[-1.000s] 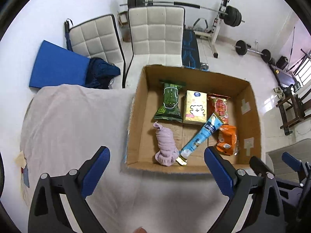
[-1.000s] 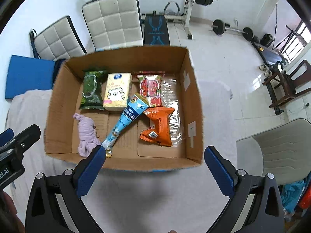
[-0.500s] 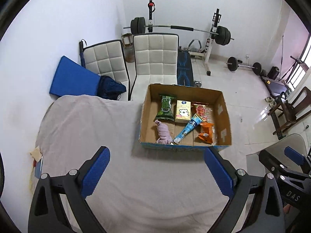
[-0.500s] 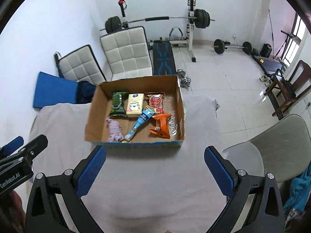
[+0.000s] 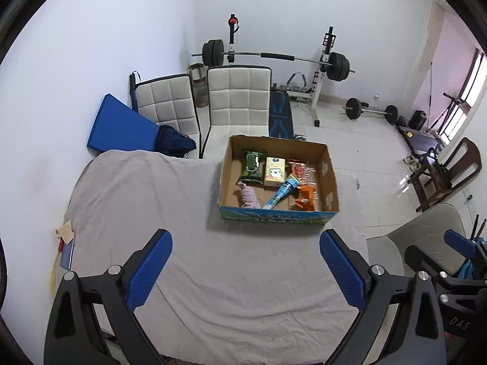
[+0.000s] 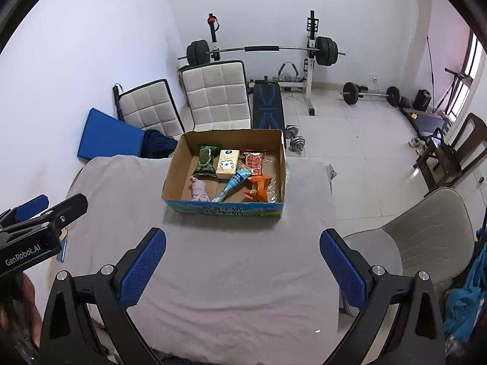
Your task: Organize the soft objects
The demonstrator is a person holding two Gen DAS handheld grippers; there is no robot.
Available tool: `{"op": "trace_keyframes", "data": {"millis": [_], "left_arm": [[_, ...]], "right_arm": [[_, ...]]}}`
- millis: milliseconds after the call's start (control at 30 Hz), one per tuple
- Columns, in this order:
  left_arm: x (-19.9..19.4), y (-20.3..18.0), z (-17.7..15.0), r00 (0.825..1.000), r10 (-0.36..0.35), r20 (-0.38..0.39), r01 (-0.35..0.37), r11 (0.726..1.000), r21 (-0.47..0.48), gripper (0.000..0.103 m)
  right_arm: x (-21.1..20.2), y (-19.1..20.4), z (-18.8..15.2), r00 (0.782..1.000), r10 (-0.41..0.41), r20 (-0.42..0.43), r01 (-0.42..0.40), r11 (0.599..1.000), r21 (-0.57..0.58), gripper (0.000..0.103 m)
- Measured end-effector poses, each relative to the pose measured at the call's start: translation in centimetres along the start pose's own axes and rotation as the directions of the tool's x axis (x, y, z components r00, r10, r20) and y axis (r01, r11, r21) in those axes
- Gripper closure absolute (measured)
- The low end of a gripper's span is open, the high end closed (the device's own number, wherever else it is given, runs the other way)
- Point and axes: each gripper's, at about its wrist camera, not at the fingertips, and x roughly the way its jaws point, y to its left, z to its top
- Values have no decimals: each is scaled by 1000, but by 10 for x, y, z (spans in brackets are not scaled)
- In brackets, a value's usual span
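An open cardboard box point(image 5: 330, 179) stands on a table under a grey cloth point(image 5: 188, 243); it also shows in the right wrist view point(image 6: 223, 211). Inside lie a green packet point(image 5: 252, 166), a yellow tissue pack point(image 5: 274, 172), a red snack bag point(image 5: 299, 169), a blue tube point(image 5: 281, 191), an orange pouch point(image 5: 305, 197) and a pink cloth roll point(image 5: 249, 196). My left gripper point(image 5: 245, 267) is open and empty, high above the near table. My right gripper point(image 6: 242, 266) is open and empty, likewise well back from the box.
Two white padded chairs point(image 5: 237, 103) and a blue mat point(image 5: 120, 129) stand behind the table. A barbell rack point(image 5: 274, 57) and dumbbells point(image 6: 293, 141) lie beyond. A grey chair point(image 6: 426, 237) is at the right. A wooden chair point(image 5: 447, 170) stands far right.
Both grippers have pulled up and back from the box, which now looks much smaller. Nothing in the box has moved. Both stay open.
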Motion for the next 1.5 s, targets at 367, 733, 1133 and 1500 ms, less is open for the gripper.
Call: {"op": "trace_keyframes", "data": {"millis": [367,733,1133,1500], "left_arm": [[-17,-5,-11,1000,15,25,-15,1000,2,4],[-9,-6,3,997,20,69,-19,1000,-7,0],[0,-7,16,995,38,89,-37,999,-9,0],[4,-8,19,996,33,83,-33,999,-6,0]], "right_arm": [[-17,-1,-6,999,-27,26,27,1000,-1,0],[-16,-7,18,993,-78,87,76,997,21,0],[-4,-10,33,992,-83,96,81,996,24,0],[2,-12,42,992,-82,101,80,997,22,0]]}}
